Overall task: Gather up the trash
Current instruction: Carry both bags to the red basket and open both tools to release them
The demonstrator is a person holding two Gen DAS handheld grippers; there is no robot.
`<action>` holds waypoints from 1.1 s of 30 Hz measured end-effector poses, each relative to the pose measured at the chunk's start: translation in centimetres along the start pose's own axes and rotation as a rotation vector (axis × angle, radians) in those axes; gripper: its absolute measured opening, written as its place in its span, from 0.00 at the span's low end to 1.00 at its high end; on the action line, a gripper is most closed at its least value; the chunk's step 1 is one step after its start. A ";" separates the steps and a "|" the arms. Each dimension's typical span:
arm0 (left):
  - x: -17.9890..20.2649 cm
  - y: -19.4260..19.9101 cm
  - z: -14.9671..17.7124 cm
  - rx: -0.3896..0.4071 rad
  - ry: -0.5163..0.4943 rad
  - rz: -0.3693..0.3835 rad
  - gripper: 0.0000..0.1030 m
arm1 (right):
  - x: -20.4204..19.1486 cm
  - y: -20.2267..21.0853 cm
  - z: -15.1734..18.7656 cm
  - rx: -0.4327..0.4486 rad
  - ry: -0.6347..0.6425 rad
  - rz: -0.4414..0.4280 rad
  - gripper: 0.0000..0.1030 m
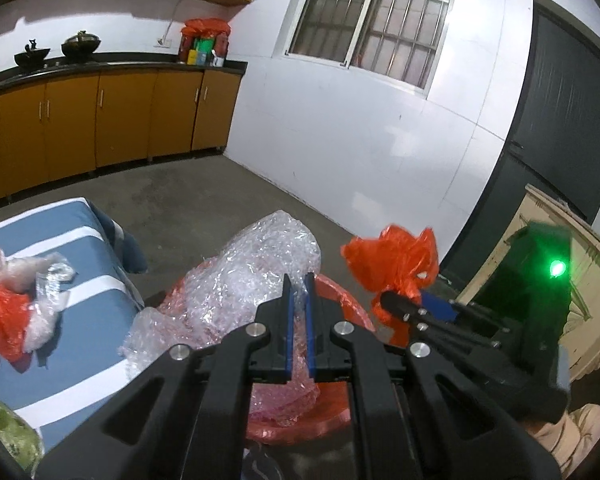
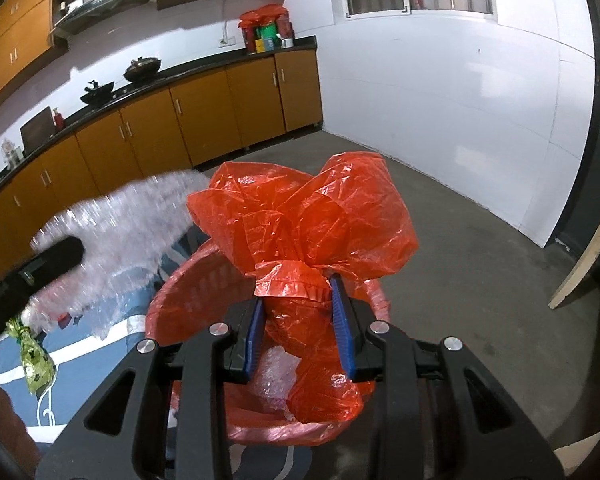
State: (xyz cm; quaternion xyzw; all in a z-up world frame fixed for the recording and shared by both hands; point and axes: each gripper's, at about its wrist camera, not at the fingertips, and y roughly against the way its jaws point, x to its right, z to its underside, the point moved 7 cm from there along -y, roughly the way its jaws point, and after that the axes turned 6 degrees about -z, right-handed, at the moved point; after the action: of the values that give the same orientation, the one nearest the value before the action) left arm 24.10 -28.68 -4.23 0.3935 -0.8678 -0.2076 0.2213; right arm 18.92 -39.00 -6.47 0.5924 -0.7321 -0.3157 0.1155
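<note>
My left gripper [image 1: 299, 280] is shut on a sheet of clear bubble wrap [image 1: 240, 280] and holds it over the red bin [image 1: 340, 300]. In the right wrist view the bubble wrap [image 2: 112, 232] hangs blurred at the left. My right gripper [image 2: 298, 284] is shut on a crumpled red plastic bag [image 2: 300, 216] and holds it above the red bin [image 2: 172, 296]. The right gripper with its red bag [image 1: 396, 264] also shows in the left wrist view, to the right of the bin. More clear plastic [image 2: 278, 376] lies inside the bin.
A blue and white striped cushion [image 1: 72, 280] beside the bin holds more red and clear plastic [image 1: 16, 300] and a green foil wrapper [image 2: 36, 360]. Orange kitchen cabinets [image 1: 100, 120] run along the back wall. A wooden board [image 1: 548, 232] leans at the right. Bare concrete floor [image 2: 460, 248] lies beyond the bin.
</note>
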 end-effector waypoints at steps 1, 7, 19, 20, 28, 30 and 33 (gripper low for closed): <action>0.0 -0.4 0.0 -0.005 0.000 0.002 0.06 | 0.1 0.0 0.0 0.002 -0.003 -0.001 0.31; 0.1 -2.2 0.4 -0.024 -0.007 0.013 0.06 | 0.4 -0.6 -0.3 0.005 -0.011 -0.016 0.31; -1.2 -5.1 2.3 -0.092 0.017 -0.002 0.07 | 1.4 -1.8 -0.2 -0.013 -0.037 -0.055 0.31; -1.4 -5.2 2.5 -0.094 0.020 -0.004 0.09 | 1.4 -1.9 -0.4 -0.014 -0.039 -0.060 0.31; -3.0 -5.3 3.1 -0.107 0.045 -0.030 0.33 | 1.6 -2.6 -0.6 -0.025 -0.038 -0.094 0.31; -3.3 -5.1 3.3 -0.105 0.051 -0.032 0.39 | 1.5 -2.6 -0.6 -0.027 -0.041 -0.101 0.33; -3.7 -4.8 3.4 -0.104 0.063 -0.030 0.44 | 1.7 -2.7 -0.4 -0.037 -0.043 -0.110 0.34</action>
State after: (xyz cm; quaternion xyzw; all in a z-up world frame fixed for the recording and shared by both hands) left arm 27.32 -28.09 -10.40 0.4006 -0.8424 -0.2434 0.2656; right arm 20.84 -40.99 -8.08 0.6225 -0.6949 -0.3477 0.0933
